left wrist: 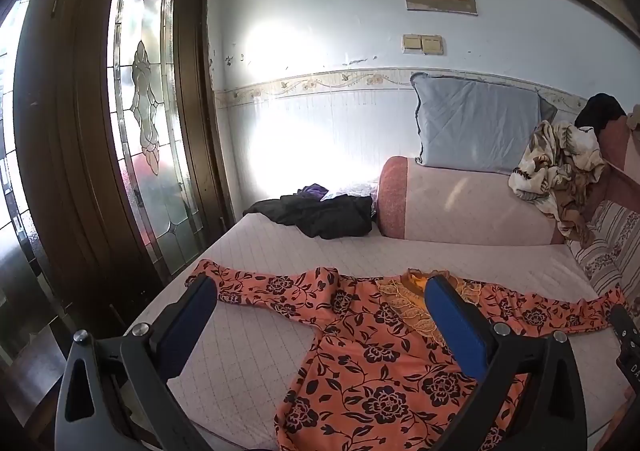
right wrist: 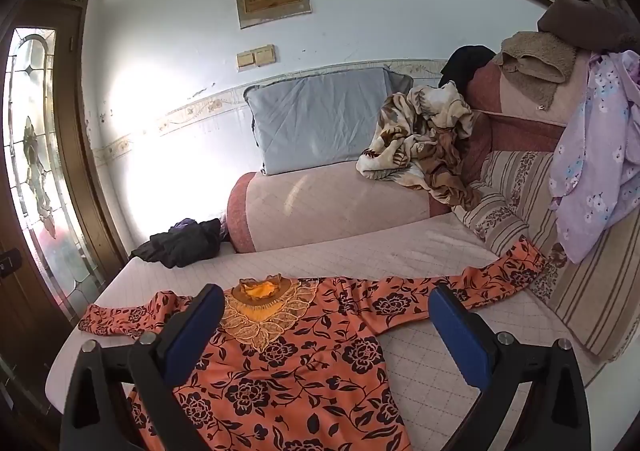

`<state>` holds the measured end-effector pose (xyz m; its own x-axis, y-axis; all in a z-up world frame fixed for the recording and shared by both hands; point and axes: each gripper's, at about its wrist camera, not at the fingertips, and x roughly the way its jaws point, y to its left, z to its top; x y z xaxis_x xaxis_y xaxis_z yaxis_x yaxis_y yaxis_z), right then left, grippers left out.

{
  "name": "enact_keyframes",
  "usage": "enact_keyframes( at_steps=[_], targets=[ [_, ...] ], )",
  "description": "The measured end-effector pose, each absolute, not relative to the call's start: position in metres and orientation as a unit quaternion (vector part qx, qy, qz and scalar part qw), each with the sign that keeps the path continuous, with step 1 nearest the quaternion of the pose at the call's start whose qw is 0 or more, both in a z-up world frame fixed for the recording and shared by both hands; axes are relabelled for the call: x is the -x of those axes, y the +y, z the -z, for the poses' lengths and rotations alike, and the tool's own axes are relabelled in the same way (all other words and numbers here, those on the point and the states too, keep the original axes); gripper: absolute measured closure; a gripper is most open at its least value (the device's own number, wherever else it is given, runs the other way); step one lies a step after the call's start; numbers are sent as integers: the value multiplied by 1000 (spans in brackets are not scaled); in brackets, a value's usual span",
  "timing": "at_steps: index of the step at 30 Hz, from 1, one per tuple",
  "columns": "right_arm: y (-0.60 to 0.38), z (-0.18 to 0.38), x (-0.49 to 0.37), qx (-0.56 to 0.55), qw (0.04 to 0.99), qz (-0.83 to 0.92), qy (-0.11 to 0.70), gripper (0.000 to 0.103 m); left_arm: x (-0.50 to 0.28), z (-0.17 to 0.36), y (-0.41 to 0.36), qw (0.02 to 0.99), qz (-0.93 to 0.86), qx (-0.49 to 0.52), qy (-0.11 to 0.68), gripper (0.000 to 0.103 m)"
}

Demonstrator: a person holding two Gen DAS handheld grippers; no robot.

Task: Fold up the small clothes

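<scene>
An orange long-sleeved top with black flowers (left wrist: 360,355) (right wrist: 304,363) lies flat on the pale quilted seat (left wrist: 256,335) (right wrist: 432,367), both sleeves spread out sideways and its gold embroidered collar facing the back. My left gripper (left wrist: 320,315) hovers above the top's left shoulder, open, with nothing between its blue pads. My right gripper (right wrist: 326,321) hangs above the chest and right shoulder, also open and empty. A dark part of the right gripper (left wrist: 626,335) shows at the right edge of the left wrist view.
A black garment heap (left wrist: 320,213) (right wrist: 182,241) lies at the seat's far left corner. A pink bolster (left wrist: 460,203) carries a grey pillow (left wrist: 476,127) and a crumpled beige floral cloth (right wrist: 424,139). Striped cushions (right wrist: 516,191) and a lilac cloth (right wrist: 596,155) line the right side. A wooden glass door (left wrist: 140,99) stands left.
</scene>
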<state>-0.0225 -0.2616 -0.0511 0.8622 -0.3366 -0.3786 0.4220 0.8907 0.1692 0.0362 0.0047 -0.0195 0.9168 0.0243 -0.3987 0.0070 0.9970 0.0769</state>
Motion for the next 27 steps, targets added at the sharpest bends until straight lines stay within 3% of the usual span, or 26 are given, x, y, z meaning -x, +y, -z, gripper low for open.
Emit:
enact_keyframes(
  at_steps=[27],
  targets=[
    [-261,51,21,-118,958,200,167,0,-39,23,3,977,-5,-42,210,0]
  ],
)
